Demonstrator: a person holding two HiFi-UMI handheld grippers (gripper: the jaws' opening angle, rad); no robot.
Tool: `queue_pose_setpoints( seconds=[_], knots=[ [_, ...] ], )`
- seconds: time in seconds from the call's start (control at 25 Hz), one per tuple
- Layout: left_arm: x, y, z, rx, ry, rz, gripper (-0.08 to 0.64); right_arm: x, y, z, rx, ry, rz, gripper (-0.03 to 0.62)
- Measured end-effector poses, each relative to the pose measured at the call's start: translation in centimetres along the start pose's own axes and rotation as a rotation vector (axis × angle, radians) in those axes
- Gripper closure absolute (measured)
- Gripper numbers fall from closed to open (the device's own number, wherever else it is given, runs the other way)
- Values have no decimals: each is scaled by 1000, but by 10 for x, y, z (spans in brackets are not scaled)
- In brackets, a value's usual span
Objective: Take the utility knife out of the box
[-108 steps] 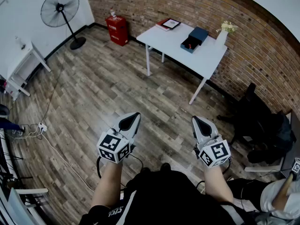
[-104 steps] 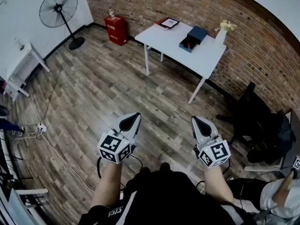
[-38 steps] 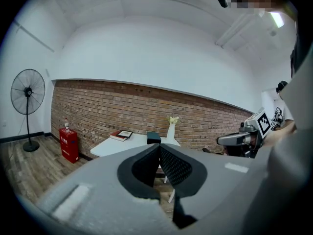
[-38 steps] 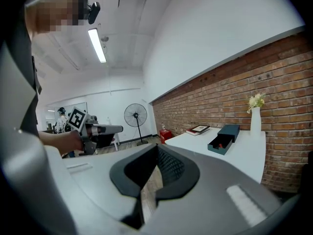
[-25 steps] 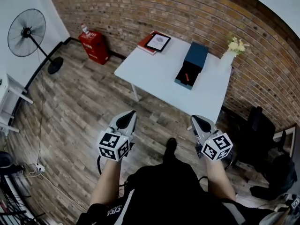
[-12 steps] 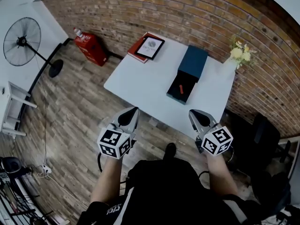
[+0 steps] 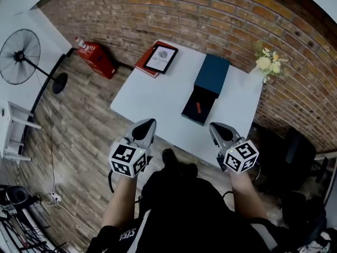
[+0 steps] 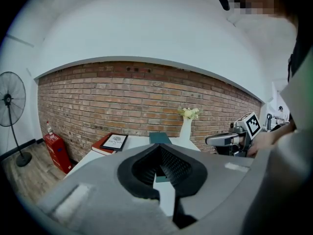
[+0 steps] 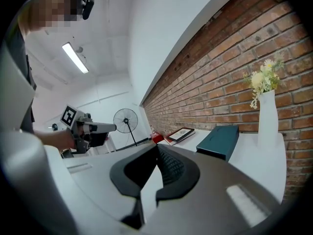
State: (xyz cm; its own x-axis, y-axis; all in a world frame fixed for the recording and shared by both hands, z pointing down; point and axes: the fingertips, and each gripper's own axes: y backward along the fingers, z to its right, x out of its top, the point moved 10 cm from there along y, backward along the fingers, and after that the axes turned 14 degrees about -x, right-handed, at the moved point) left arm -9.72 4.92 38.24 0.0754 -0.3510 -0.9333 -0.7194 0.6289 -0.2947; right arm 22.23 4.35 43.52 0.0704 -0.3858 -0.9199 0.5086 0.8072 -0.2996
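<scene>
A dark teal box [image 7: 199, 105] lies open on the white table [image 7: 152, 96], its lid [image 7: 212, 74] just behind it. A small red utility knife [image 7: 199, 107] lies inside the open part. In the head view my left gripper [image 7: 148, 124] is shut and empty at the table's near edge, left of the box. Also shut and empty, my right gripper [image 7: 214, 127] hangs just in front of the box. The left gripper view looks over shut jaws [image 8: 159, 151] toward the box [image 8: 160, 138]. The right gripper view has its gripper [image 9: 157, 149] shut and the box [image 9: 220, 140] ahead to the right.
A red book with a tablet on it [image 7: 159, 58] lies at the table's far left corner. A white vase of flowers [image 7: 266, 62] stands at the far right, against the brick wall. A red canister [image 7: 93, 54] and a standing fan [image 7: 21, 49] are left; a black chair [image 7: 297, 157] is right.
The person has walked up to the table. It has grown nearer in the head view, and both grippers have come to its near edge. Both stay shut.
</scene>
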Motion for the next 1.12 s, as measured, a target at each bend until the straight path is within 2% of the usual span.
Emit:
queue_pose_setpoints(
  seconds=[0.44, 0.72, 0.92, 1.12],
  knots=[
    [22, -55, -80, -143, -19, 17, 552, 18, -63, 18, -141, 20, -62, 591],
    [26, -67, -138, -227, -55, 1, 552, 19, -114, 7, -261, 60, -122, 591],
    [20, -83, -159, -307, -34, 6, 552, 12, -128, -2, -310, 81, -208, 591],
    [13, -102, -170, -352, 3, 7, 552, -2, -149, 0, -315, 110, -328, 550]
  ],
)
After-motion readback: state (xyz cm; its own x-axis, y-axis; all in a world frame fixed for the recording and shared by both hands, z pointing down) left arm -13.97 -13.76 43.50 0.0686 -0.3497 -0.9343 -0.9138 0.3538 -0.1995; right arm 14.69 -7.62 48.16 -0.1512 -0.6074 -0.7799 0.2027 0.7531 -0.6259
